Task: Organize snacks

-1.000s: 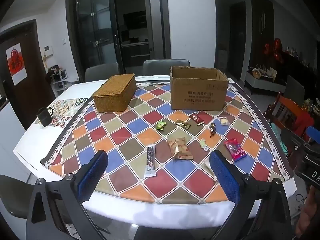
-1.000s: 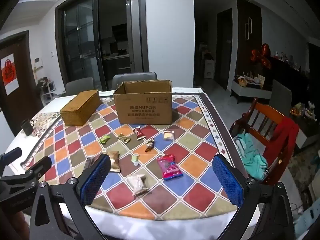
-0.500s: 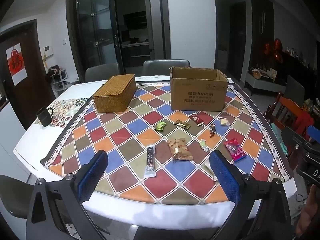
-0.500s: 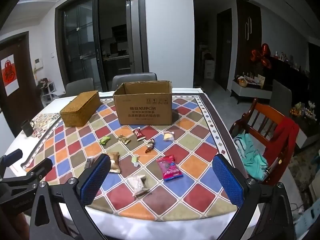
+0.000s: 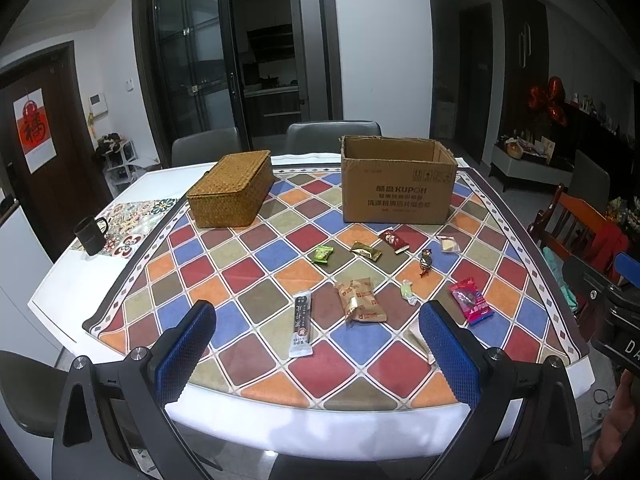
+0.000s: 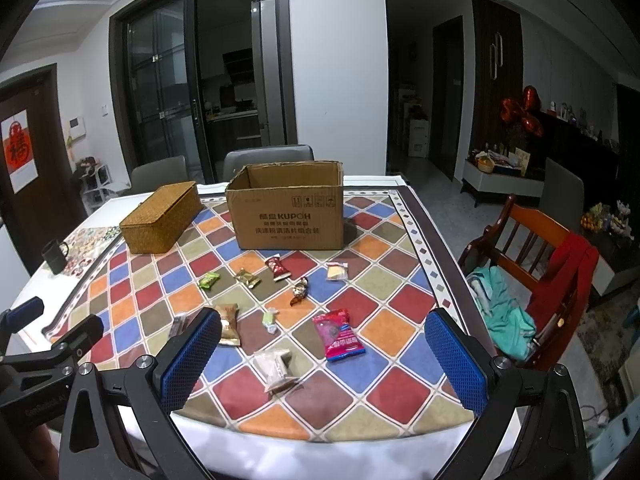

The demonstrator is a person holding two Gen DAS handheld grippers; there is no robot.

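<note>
Blue-padded and spread wide with nothing held, the left hand-held gripper [image 5: 316, 354] and the right hand-held gripper [image 6: 324, 358] are hovering at the counter's [image 5: 248, 428] near edge, the grey stick packet [image 5: 302, 331] lying lengthwise just ahead of the left one, nearer it than the right.

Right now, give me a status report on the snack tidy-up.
Left gripper and right gripper open, empty. Snack packets loose on tablecloth; cardboard box open, wicker basket lidded. Nothing blocking.
</note>
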